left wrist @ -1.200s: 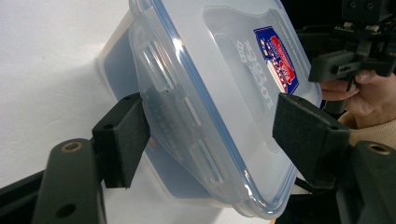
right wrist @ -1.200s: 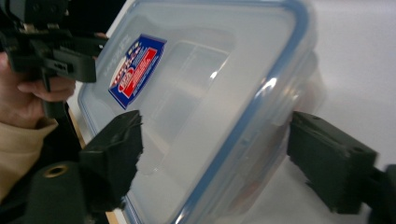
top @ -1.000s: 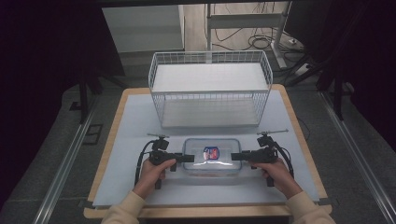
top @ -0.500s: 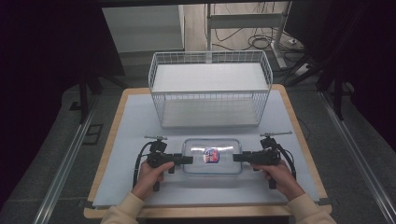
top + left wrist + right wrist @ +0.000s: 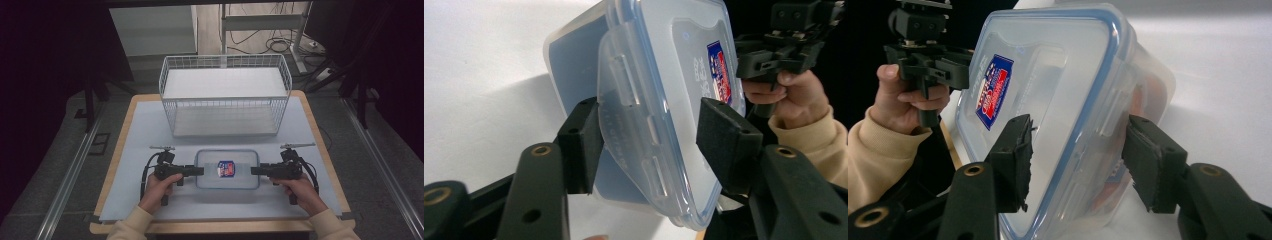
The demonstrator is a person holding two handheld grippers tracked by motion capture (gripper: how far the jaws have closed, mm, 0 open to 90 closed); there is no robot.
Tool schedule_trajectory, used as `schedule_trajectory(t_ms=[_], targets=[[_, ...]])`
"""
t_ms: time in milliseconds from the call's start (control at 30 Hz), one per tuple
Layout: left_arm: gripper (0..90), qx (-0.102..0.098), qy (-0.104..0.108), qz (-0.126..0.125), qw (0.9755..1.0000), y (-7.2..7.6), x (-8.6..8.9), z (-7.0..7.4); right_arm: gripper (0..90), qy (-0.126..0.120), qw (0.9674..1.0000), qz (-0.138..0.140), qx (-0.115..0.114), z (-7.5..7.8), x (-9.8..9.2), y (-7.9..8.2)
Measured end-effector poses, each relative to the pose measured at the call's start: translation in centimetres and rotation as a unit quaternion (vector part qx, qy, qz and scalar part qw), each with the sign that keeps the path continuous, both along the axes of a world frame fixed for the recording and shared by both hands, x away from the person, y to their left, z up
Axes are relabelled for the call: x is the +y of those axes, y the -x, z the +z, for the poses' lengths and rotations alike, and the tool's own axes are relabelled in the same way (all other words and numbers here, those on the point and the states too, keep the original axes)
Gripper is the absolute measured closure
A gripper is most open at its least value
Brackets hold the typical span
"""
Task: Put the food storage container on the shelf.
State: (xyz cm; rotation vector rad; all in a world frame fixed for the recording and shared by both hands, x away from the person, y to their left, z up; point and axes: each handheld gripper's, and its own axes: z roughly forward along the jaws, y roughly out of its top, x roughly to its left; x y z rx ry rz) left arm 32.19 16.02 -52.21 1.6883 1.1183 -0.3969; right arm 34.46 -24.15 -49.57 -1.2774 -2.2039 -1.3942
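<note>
Grippers, left [image 5: 199, 170] and right [image 5: 254, 171], closing on opposite ends of a clear rectangular blue-rimmed plastic lidded box [image 5: 227, 169] on the white table [image 5: 140, 130], pads not yet pressing; next, firm grasp
</note>
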Motion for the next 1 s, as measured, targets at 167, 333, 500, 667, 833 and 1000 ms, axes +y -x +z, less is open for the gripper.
schedule_trajectory(t_ms=[167, 333, 500, 667, 833, 1000], targets=[[45.3, -0.005, -0.005, 0.006, 1.0000, 0.3, -0.2, 0.1, 46.7, -0.001, 1.0000, -0.003, -0.006, 0.0, 0.0, 0.3], [46.6, -0.013, -0.006, 0.024, 0.9996, 1.0, -0.4, 0.4, 48.3, 0.002, 0.9997, -0.020, -0.014, 0.2, 0.2, 1.0], [47.5, -0.023, -0.011, 0.031, 0.9992, 1.5, -0.6, 0.8, 50.5, -0.005, 0.9994, -0.033, -0.010, 0.4, 0.0, 1.4], [48.4, -0.038, -0.021, 0.040, 0.9983, 2.2, -0.9, 1.4, 51.6, -0.003, 0.9992, -0.037, -0.017, 0.8, 0.0, 1.7], [49.3, -0.047, -0.023, 0.042, 0.9977, 2.4, -1.0, 1.7, 52.1, -0.006, 0.9990, -0.039, -0.021, 1.0, -0.1, 1.8], [49.6, -0.052, -0.024, 0.043, 0.9975, 2.5, -1.0, 2.0, 52.3, -0.007, 0.9989, -0.038, -0.026, 1.2, -0.1, 1.9]])
